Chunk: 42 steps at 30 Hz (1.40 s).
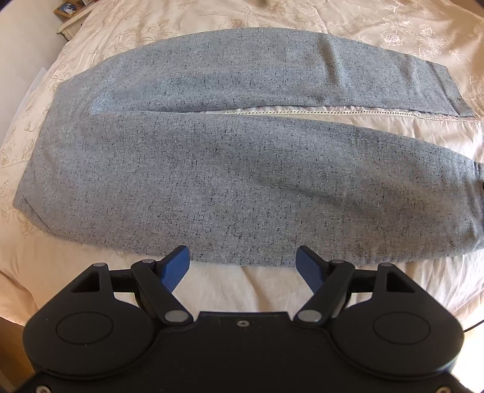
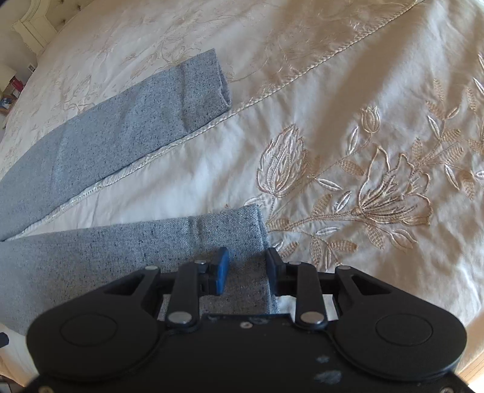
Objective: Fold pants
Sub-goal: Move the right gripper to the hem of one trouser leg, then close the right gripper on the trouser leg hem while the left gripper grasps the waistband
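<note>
Grey flecked pants lie flat on the bed, waist at the left and both legs running to the right. My left gripper hovers open just over the near edge of the near leg, with nothing between its blue fingers. In the right wrist view the far leg and the near leg lie apart. My right gripper points down over the near leg's cuff. Its jaws stand a narrow gap apart with the cuff's end between them; the cloth there lies flat, not pinched.
A cream embroidered bedspread covers the bed, with a corded seam running under the far leg. A pale headboard is at the far left. A small picture frame stands on furniture beyond the bed.
</note>
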Motion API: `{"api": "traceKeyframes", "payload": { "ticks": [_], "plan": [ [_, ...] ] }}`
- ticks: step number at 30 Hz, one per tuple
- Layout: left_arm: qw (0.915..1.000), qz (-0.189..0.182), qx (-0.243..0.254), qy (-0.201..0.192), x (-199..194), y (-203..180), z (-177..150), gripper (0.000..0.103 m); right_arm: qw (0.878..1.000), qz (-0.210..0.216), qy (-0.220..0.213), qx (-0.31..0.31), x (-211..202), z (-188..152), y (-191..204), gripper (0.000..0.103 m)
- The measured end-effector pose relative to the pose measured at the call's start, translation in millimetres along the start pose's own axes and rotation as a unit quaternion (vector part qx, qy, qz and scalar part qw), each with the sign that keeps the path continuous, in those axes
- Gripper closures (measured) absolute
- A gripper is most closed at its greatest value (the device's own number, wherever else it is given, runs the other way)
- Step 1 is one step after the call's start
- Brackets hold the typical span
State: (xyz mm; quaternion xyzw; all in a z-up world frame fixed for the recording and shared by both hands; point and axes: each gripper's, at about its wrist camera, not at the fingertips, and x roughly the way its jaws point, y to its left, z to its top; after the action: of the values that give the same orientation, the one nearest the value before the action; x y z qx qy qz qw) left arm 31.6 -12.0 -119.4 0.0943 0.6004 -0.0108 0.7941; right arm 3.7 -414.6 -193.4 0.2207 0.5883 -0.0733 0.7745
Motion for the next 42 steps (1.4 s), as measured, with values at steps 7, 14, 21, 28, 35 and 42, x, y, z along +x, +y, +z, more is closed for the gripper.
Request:
{"api": "traceKeyframes", "payload": {
  "ticks": [7,14,21,28,35,42],
  "plan": [
    [0.9999,-0.004,0.009,-0.008,3.0,-22.8,12.1,0.025,0.999,0.0,-0.044,-0.016,-1.0,45.6,14.2,0.088],
    [0.9993,-0.008,0.035,-0.015,1.0,-42.2,16.7,0.025,0.998,0.004,-0.055,0.034,-27.9,22.7,-9.5,0.069],
    [0.9994,0.004,0.036,0.0,8.6,-38.3,12.4,0.025,0.994,0.012,-0.022,0.107,-55.4,-60.5,-30.2,0.067],
    [0.9994,0.024,0.026,-0.001,8.2,-19.7,10.7,0.025,0.978,0.038,-0.006,0.205,-27.2,-90.8,-26.3,0.067],
    [0.999,0.043,-0.009,-0.002,12.5,25.5,2.6,0.024,0.982,0.002,-0.041,0.183,-38.8,-85.2,-0.6,0.095],
    [0.9916,0.075,-0.105,0.007,33.3,130.7,-3.7,0.024,0.986,-0.059,-0.031,0.152,-31.2,-94.9,22.0,0.095]
  ]
}}
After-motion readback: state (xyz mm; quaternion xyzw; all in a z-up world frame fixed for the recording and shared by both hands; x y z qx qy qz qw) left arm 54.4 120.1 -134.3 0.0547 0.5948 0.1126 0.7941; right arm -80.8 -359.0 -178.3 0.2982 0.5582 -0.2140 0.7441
